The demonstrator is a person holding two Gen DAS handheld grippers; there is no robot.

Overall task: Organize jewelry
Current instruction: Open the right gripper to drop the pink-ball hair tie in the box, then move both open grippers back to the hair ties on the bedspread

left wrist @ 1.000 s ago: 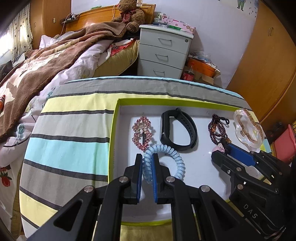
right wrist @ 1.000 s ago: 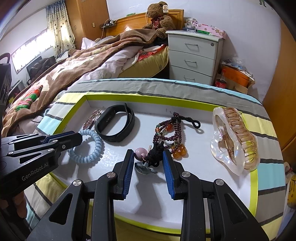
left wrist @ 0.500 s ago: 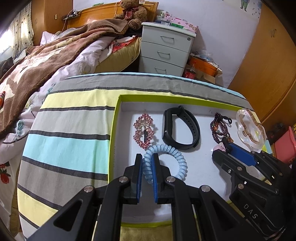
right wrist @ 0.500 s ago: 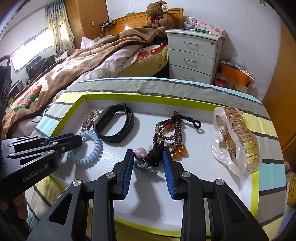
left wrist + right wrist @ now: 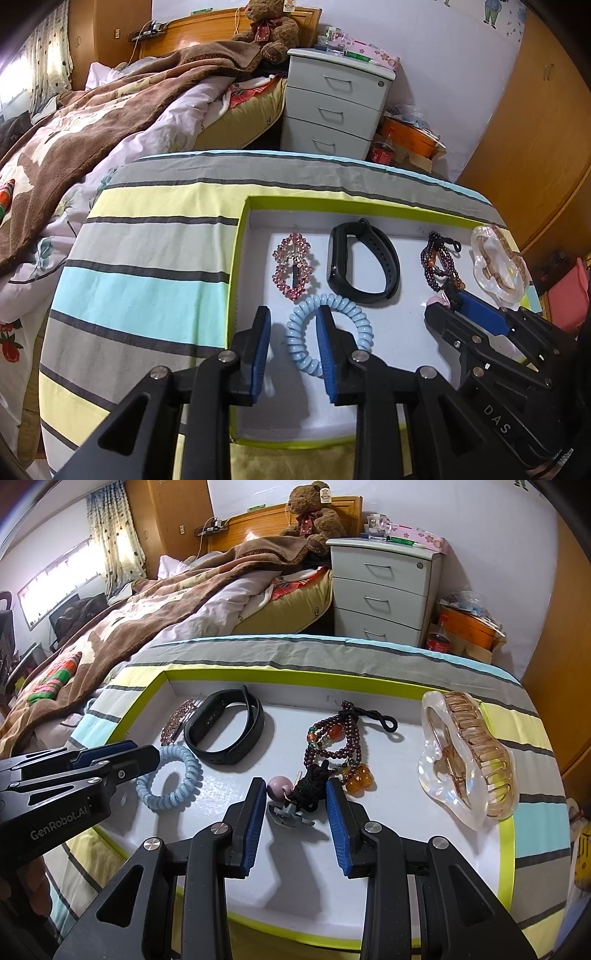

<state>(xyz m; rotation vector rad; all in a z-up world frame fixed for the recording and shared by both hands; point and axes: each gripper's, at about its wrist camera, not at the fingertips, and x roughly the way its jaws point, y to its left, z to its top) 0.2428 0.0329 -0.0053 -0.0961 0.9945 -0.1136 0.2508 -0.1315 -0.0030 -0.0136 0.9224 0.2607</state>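
Observation:
A white tray with a lime rim (image 5: 236,266) (image 5: 162,674) holds the jewelry. My left gripper (image 5: 291,332) (image 5: 125,755) is open, its jaws astride the near side of a light blue spiral hair tie (image 5: 347,314) (image 5: 184,775) that lies on the tray. My right gripper (image 5: 295,801) (image 5: 454,306) is open around a black tassel with a pink bead (image 5: 280,787) at the end of a dark red bead bracelet (image 5: 332,738) (image 5: 439,262). A black wristband (image 5: 364,266) (image 5: 225,731) and a pink beaded clip (image 5: 293,267) (image 5: 177,720) lie behind the hair tie.
A large clear and amber hair claw (image 5: 469,757) (image 5: 498,262) rests on the tray's right rim. The tray sits on a striped cloth (image 5: 147,258). Behind are a bed with a brown blanket (image 5: 92,122) and a grey drawer unit (image 5: 332,103).
My left gripper has opened and let go of the blue hair tie, which now lies on the tray. The right gripper's jaws have widened a little.

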